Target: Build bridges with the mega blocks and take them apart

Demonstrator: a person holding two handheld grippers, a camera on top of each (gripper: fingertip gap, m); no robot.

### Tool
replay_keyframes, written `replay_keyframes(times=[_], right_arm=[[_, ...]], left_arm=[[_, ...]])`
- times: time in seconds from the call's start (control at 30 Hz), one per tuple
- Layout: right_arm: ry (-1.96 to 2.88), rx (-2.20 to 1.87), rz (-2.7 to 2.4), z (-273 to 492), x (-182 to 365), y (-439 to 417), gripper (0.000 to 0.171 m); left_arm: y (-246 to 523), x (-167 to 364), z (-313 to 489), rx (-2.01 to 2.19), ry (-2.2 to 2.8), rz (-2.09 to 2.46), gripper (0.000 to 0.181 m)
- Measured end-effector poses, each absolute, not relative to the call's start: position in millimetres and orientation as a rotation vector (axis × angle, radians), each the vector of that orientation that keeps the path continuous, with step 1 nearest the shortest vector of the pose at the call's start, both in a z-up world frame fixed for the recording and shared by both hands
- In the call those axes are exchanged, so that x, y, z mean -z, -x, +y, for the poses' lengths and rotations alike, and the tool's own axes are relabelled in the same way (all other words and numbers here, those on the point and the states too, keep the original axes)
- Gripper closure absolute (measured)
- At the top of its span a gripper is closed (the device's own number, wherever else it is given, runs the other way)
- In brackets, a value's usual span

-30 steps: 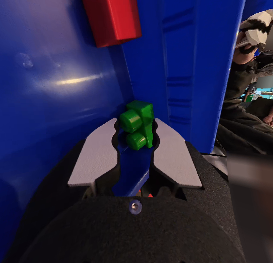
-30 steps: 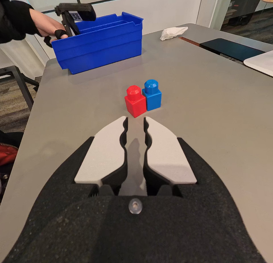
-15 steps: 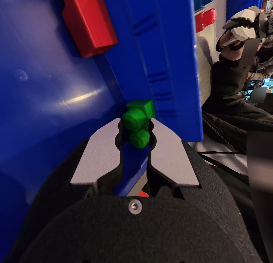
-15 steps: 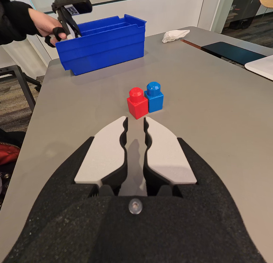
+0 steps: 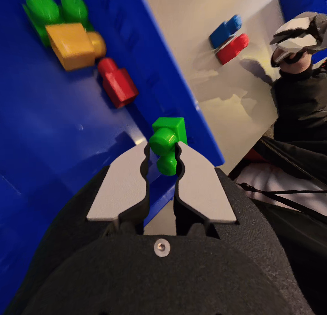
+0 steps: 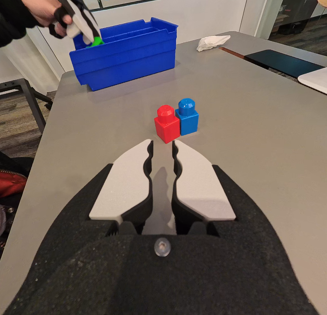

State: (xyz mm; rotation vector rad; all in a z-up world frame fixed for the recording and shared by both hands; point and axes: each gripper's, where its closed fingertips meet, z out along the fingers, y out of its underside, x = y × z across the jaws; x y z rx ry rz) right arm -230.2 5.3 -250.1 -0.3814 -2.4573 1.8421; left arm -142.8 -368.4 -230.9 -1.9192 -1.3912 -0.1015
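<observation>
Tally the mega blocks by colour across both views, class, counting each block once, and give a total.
Green: 2, one in the left gripper as the held green block, one green block in the bin
Red: 2, bin, table
Yellow: 1
Blue: 1
Total: 6

Grey table (image 6: pixel 247 147) with blocks and a bin

A red block (image 6: pixel 166 125) and a blue block (image 6: pixel 188 118) stand upright, touching, mid-table; a blue bin (image 6: pixel 127 62) sits at the far left edge, a crumpled white tissue (image 6: pixel 212 41) farther right.
</observation>
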Motion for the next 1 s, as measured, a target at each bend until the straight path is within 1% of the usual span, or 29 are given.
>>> replay_keyframes(times=[0.1, 0.23, 0.37, 0.47, 0.57, 0.7, 0.73, 0.9, 0.93, 1.0], right_arm=[[0.368, -1.850, -2.466, 2.2, 249.8, 228.4, 0.151], [0.341, -1.861, -2.457, 0.1, 246.3, 224.6, 0.152], [0.303, -1.910, -2.461, -7.3, 239.1, 219.2, 0.152], [0.216, -1.964, -2.478, -22.5, 220.9, 210.2, 0.150], [0.168, -2.032, -2.525, -44.0, 193.0, 202.4, 0.141], [0.159, -2.177, -2.729, -70.9, 159.5, 187.8, 0.132], [0.172, -2.169, -2.799, -74.7, 156.8, 186.0, 0.127], [0.212, -1.900, -3.078, -72.4, 178.4, 176.9, 0.116], [0.219, -1.878, -3.113, -69.8, 181.8, 172.4, 0.119], [0.248, -1.853, -3.165, -63.6, 187.1, 164.9, 0.117]], left_arm=[[146.9, 198.4, -359.4, 0.018, 1.933, -1.306, 0.154], [151.7, 196.0, -346.4, -0.040, 2.010, -1.273, 0.154], [157.4, 167.4, -323.8, -0.090, 2.024, -1.197, 0.154], [158.6, 142.8, -292.9, -0.109, 2.067, -1.119, 0.154], [157.6, 133.2, -243.9, -0.117, 2.150, -0.995, 0.154], [149.3, 143.7, -163.8, -0.022, 2.222, -0.809, 0.154], [146.9, 149.2, -145.6, 0.012, 2.232, -0.774, 0.154], [145.6, 171.6, -82.9, 0.066, 2.274, -0.651, 0.154], [146.5, 176.3, -76.6, 0.061, 2.296, -0.635, 0.154], [148.5, 183.0, -66.1, 0.064, 2.317, -0.625, 0.154]])
